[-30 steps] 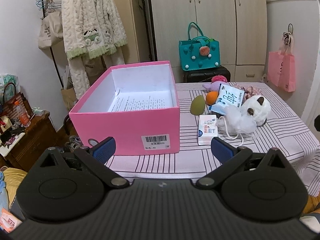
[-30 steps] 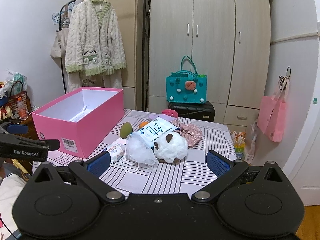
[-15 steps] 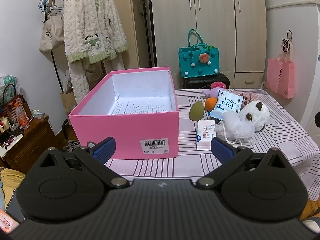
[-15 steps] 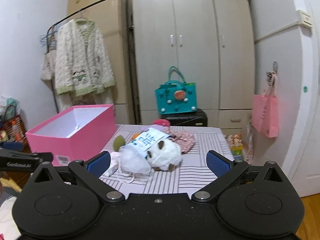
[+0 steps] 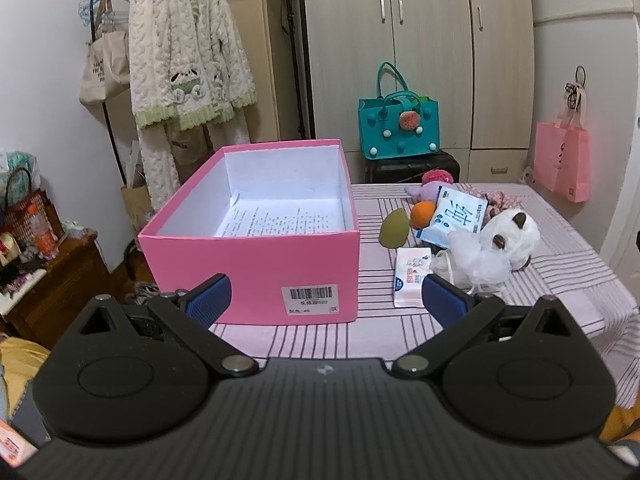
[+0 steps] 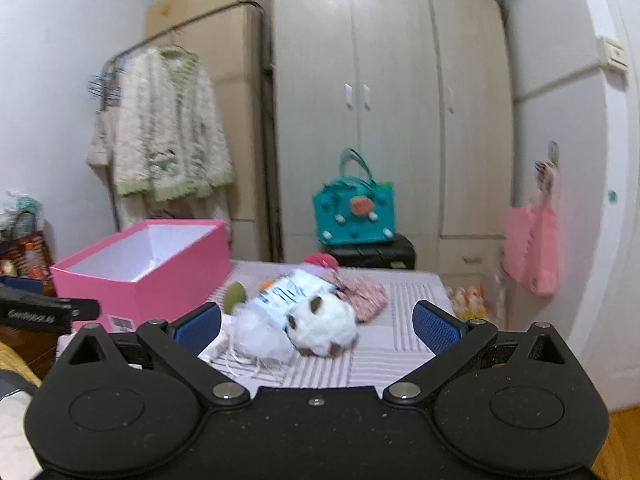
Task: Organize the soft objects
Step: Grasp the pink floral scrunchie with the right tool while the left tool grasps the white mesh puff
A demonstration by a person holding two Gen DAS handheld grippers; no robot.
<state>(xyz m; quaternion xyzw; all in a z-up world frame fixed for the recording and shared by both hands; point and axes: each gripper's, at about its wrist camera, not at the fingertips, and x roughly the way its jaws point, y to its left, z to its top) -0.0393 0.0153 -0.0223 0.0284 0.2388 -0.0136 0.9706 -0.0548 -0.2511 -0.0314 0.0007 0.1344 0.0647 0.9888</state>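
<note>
Soft objects are heaped toward the right half of the striped table (image 5: 568, 276), none yet in the pink box (image 5: 256, 268) that stands at the table's left near corner, open-topped with only a printed sheet seen inside. Both grippers are held spread wide and empty: the left gripper (image 5: 325, 298) is poised off the near edge facing the box's labelled end wall, touching nothing, and the right gripper (image 6: 316, 326) is raised off the near edge, framing the pile without contact. Nearest the right gripper lie a white mesh puff (image 6: 260, 334) and a white plush toy (image 6: 326, 322), pressed together, with a blue-and-white packet (image 6: 290, 290) leaning across them. A tissue pack (image 5: 412, 276) lies by the near edge beside the box; a green sponge (image 5: 394, 230) and an orange ball (image 5: 423, 213) sit just behind it, pink fabric pieces farther back. The right view is blurred, so fine detail there cannot be told. A likely risk is judged to be the puff's loops snagging neighbours, so that a pinch drags the packet or plush along, or a shallow pinch on fluff slipping.
</note>
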